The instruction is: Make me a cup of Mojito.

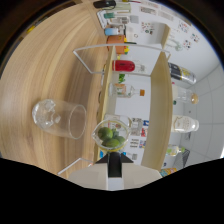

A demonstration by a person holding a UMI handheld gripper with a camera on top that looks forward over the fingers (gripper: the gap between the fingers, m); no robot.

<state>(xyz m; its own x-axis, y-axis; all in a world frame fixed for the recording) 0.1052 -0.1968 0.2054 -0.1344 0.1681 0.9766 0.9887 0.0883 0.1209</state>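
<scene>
I couldn't tell my gripper's (pixel 114 165) finger state; the lime cup (pixel 111 134) sat tilted — limes might spill beside the glass (pixel 59 118).

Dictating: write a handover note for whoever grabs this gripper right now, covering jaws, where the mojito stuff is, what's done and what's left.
Jaws: hidden below the view, so their state can't be read.
Small glass cup of lime pieces: just ahead of the camera, at the table's edge by the shelf.
Empty clear glass: on the wooden table, beside the lime cup and apart from it.
Shelf: holds bottles, among them a red one.
Done: nothing visible in the glass.
Left: probably everything, starting with the limes.
</scene>
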